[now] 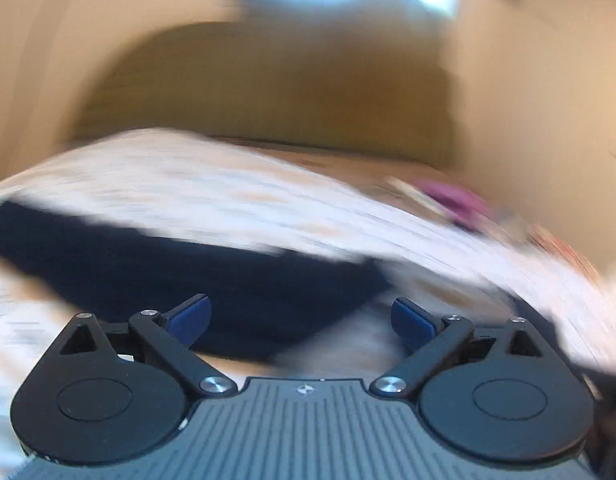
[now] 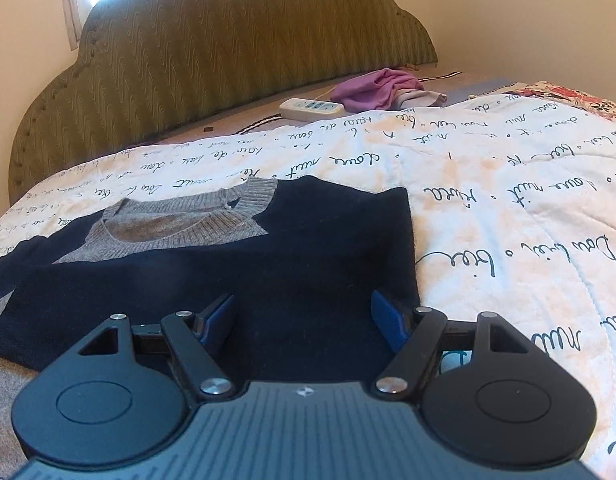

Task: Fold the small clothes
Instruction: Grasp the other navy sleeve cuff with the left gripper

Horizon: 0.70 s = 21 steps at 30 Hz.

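With both grippers (image 1: 299, 320) (image 2: 303, 316) open and empty, the sweater's (image 2: 267, 272) loose fold, lower centre, could be dragged undone.

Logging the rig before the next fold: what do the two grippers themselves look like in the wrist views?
Both look identical. The left gripper and right gripper each have blue finger pads on black linkage arms with silver pivot screws, two round black housings, and a grey ribbed body bearing a small emblem. No cables, hands or sleeves show.
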Motion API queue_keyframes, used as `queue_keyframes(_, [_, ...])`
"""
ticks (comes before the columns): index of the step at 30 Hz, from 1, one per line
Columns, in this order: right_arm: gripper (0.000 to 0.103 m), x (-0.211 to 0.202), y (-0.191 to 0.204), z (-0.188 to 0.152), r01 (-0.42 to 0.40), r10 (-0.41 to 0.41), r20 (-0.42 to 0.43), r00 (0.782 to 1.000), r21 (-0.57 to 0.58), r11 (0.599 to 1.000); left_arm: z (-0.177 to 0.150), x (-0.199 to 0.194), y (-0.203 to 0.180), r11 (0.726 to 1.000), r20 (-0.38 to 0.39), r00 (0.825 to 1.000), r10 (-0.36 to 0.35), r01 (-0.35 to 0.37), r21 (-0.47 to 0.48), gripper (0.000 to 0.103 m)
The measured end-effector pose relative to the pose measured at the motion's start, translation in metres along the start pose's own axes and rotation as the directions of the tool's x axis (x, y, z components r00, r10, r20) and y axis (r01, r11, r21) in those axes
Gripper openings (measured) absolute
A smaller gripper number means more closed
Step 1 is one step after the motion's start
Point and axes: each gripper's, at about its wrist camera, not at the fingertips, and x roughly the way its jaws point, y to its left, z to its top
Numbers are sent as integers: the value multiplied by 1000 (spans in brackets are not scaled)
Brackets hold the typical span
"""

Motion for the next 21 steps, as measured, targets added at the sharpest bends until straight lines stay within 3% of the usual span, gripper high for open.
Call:
queue_keyframes(2, [74,0,0,0,1,-1,0,1000,-2,1000,18,1,63,976,-7,995,95,-95,-195,93])
queue_keyframes(4, [74,0,0,0,1,-1,0,1000,-1,1000,31,-1,122,902,-19,988,153,-147,-406,88])
queue_keyframes(6, [74,0,0,0,-2,2,2,1000,4,1000,35,-2,165,817,-12,982,189,-164,-553,88])
queue_keyframes(8, [74,0,0,0,-3,3,2,1000,5,1000,38,3,188,764,-19,978,209,-175,-621,89])
queue_keyframes(10, [74,0,-1,0,-4,4,3,1000,6,1000,40,13,202,744,-36,976,213,-185,-642,87])
queue_keyframes(13, [74,-1,-1,0,-5,5,4,1000,10,1000,44,30,210,768,-41,974,223,-202,-608,78])
queue_keyframes(14, [74,-1,-1,0,-5,5,5,1000,11,1000,46,33,209,780,-46,968,248,-228,-583,64])
queue_keyframes(15, [74,-1,-1,0,-6,6,5,1000,12,1000,49,37,207,791,-53,962,267,-251,-558,40])
queue_keyframes(17, [74,-1,-2,0,-9,9,6,1000,16,1000,52,48,209,805,-84,960,269,-271,-528,10])
queue_keyframes(19, [74,-1,-2,0,-12,12,7,1000,21,1000,53,51,203,816,-86,953,289,-292,-498,6])
queue_keyframes(21, [74,-1,-3,0,-15,14,8,1000,25,1000,60,46,183,852,-48,949,313,-302,-428,5])
